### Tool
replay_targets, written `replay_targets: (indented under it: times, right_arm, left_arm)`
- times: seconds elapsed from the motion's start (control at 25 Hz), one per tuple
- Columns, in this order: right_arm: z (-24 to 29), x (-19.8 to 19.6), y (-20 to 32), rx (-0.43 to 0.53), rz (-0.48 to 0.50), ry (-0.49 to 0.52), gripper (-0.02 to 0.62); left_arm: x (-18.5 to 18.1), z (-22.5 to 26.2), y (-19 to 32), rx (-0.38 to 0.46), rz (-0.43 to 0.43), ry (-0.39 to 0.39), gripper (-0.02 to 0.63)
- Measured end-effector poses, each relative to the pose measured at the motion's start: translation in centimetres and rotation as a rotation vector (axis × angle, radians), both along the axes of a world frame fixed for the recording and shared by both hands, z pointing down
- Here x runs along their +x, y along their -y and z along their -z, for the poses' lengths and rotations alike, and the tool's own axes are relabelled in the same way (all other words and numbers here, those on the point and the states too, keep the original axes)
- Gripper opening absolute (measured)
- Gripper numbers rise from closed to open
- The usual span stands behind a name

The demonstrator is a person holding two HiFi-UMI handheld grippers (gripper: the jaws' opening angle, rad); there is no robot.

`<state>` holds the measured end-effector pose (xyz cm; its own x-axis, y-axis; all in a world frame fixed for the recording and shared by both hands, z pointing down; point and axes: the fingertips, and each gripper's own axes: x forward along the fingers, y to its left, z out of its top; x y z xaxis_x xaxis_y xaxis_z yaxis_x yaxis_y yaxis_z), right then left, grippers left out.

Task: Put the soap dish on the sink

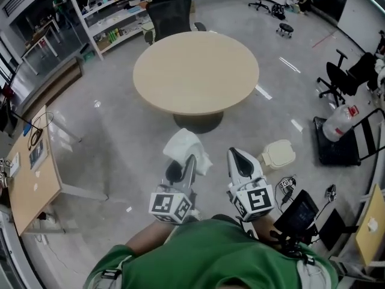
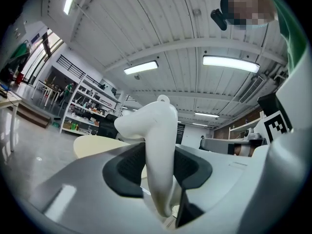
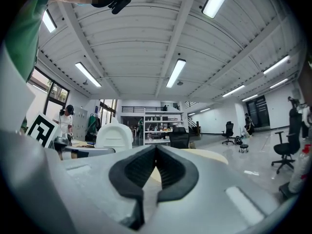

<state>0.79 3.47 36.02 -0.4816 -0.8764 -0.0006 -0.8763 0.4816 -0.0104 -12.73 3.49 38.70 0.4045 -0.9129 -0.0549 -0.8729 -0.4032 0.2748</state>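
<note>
– Between the jaws of the left gripper (image 2: 161,165), what is that white shape?

– That's the soap dish (image 2: 157,140). Both black pads (image 2: 127,168) press on its sides, so the jaws stand partly apart, clamped on it. It stands on edge and rises well above the pads, with a small loop at its top.

– Where does it sit in the head view?

– It is held out in front of the person's green shirt (image 1: 210,261), above the grey floor (image 1: 108,137), and short of the round table (image 1: 195,71).

– And the right gripper (image 3: 156,156)?

– Its jaws are brought together with nothing between them. It is held just beside the left one, and both point level toward the table.

– Anything else close by?

– A cream squarish thing (image 1: 278,154) lies on the floor to the right of the right gripper, apart from it. A black office chair (image 1: 170,14) stands behind the table, with shelves (image 1: 114,11) near it.
</note>
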Motion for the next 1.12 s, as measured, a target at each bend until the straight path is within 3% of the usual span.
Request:
replay_targets:
  times: [0.4, 0.8, 1.12]
  right_arm:
    - [-0.5, -0.7, 3.9, -0.011, -0.059, -0.014, 0.003]
    - [-1.0, 2.7, 10.7, -0.007, -0.028, 0.014, 0.003]
    - [-0.8, 7.2, 16.4, -0.009, 0.019, 0.038, 0.002]
  left_arm:
    - [-1.0, -0.8, 4.3, -0.019, -0.053, -0.008, 0.152]
    - [2.5, -0.9, 10.5, -0.017, -0.016, 0.015, 0.152]
    - [7.3, -0.3, 15.8, -0.016, 0.026, 0.034, 0.152]
